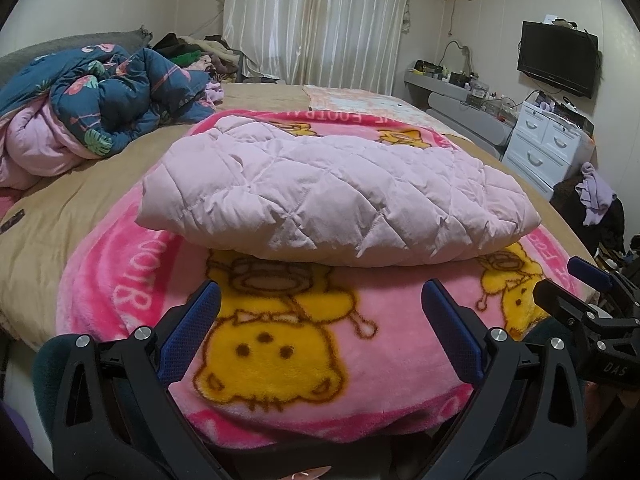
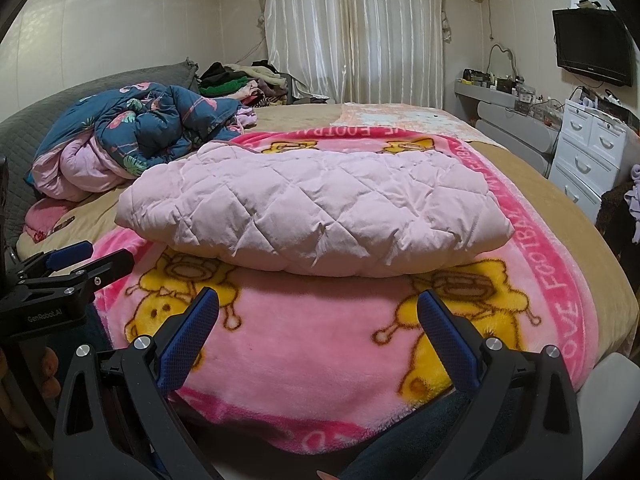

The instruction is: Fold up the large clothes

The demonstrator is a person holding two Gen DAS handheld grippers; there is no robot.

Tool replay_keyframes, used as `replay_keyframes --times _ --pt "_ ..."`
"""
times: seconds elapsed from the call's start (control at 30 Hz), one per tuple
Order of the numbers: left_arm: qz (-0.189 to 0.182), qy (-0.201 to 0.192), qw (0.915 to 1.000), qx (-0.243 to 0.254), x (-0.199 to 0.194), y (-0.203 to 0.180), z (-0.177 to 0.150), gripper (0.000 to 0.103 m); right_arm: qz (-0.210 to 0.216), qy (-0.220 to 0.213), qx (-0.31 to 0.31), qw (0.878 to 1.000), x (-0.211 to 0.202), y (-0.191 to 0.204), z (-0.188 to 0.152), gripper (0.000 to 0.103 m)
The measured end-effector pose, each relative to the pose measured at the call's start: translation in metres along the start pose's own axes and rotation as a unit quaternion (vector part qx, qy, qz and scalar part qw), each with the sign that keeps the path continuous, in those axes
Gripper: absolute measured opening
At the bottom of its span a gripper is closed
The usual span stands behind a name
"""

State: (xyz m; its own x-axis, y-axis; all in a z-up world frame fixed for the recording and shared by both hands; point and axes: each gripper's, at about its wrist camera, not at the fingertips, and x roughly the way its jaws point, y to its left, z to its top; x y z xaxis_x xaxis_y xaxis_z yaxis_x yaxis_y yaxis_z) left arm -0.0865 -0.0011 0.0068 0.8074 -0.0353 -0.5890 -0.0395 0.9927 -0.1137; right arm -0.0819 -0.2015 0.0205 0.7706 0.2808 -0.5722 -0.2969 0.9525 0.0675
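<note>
Folded pale pink quilted jacket (image 1: 328,196) lying in a puffy bundle on a pink cartoon-print fleece blanket (image 1: 360,344), spread over the tan-covered bed (image 1: 60,240). Near edge, just short of the bundle: left gripper (image 1: 320,316) and right gripper (image 2: 318,320), blue-padded fingers spread wide, holding nothing, apart from the jacket. Far left, a rumpled blue floral comforter (image 1: 120,100); far right, a white drawer chest (image 1: 548,144) under a wall-mounted television (image 1: 558,58), white curtains (image 1: 320,20) behind.
</note>
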Motion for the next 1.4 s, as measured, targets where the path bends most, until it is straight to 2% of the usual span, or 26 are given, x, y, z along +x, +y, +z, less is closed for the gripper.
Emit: replay_keyframes --times 0.97,1.4 --pt "0.01 -0.009 0.9999 0.007 -0.0031 0.001 0.0023 0.094 0.002 0.0 -0.003 1.0 -0.0002 0.0034 0.0022 0.099" --pt "-0.004 -0.023 0.9997 0.01 -0.0057 0.0002 0.0006 0.094 0.001 0.002 -0.001 1.0 -0.0002 0.0027 0.0032 0.099"
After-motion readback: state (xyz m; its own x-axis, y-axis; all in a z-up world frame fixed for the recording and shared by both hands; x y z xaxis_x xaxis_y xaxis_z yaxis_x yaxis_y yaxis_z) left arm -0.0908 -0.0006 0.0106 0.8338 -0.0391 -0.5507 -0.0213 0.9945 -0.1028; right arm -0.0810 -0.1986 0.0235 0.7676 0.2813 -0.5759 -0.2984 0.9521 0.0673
